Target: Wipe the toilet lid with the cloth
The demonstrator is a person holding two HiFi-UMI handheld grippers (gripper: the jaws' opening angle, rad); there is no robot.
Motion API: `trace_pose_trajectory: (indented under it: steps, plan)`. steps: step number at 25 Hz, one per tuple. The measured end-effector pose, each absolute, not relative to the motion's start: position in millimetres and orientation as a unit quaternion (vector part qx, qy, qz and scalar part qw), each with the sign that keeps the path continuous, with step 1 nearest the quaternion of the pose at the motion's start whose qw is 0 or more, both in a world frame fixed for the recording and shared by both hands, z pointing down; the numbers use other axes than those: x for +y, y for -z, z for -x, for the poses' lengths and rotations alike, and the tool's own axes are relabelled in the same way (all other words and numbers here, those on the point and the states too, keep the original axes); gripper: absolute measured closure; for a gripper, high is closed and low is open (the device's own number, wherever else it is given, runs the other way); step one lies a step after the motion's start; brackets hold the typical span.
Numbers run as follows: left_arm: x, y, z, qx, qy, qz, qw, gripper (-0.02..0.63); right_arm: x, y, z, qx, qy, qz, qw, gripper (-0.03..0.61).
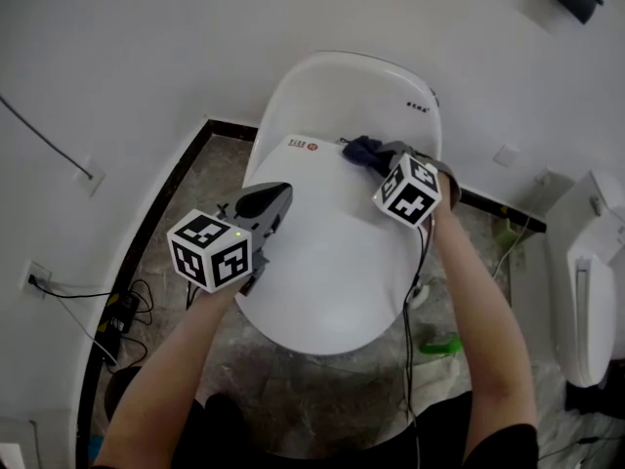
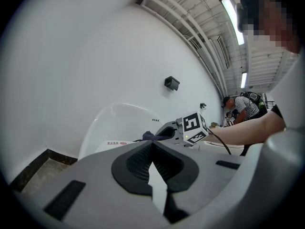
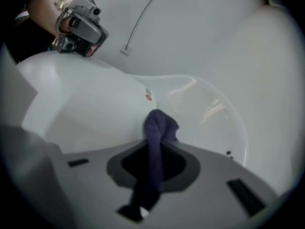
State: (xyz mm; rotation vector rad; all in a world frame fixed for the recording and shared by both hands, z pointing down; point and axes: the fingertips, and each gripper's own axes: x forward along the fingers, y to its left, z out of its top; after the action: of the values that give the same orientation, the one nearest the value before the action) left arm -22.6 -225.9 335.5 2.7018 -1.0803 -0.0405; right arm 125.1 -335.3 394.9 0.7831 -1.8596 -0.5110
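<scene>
Toilet lid (image 1: 332,262): white, glossy and closed; it is the surface I'm working over.
On the lid: a dark purple cloth (image 1: 363,151) touches its back end, just beside a small red-marked sticker (image 1: 305,146).
Floor (image 1: 200,189): mottled brown stone with a dark border along the wall.
On the floor: I see black cables (image 1: 122,311) left of the toilet and a green object (image 1: 441,343) to its right.

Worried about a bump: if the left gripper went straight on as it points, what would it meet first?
Probably the cloth clamped in the right gripper, just over the toilet lid; depth is unclear.
</scene>
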Motion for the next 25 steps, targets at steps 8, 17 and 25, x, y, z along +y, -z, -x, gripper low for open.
trace_pose_trajectory:
  steps: [8,17,25]
  plan:
    - [-225.7,-335.2,23.0,-0.367,0.014,-0.923,0.116,0.598,-317.6,-393.1,-120.4,-0.776,0.217,-0.319,0.499,0.511]
    - [-227.2,-336.5,22.9,-0.369,0.01,-0.922,0.116,0.598,-299.2,-392.5,-114.2,-0.78,0.224,-0.309,0.496,0.511]
    - [-228.1,-334.9,23.6,-0.368,0.014,-0.922,0.118,0.598,-280.8,-390.7,-110.3,-0.784,0.228,-0.305,0.49,0.511]
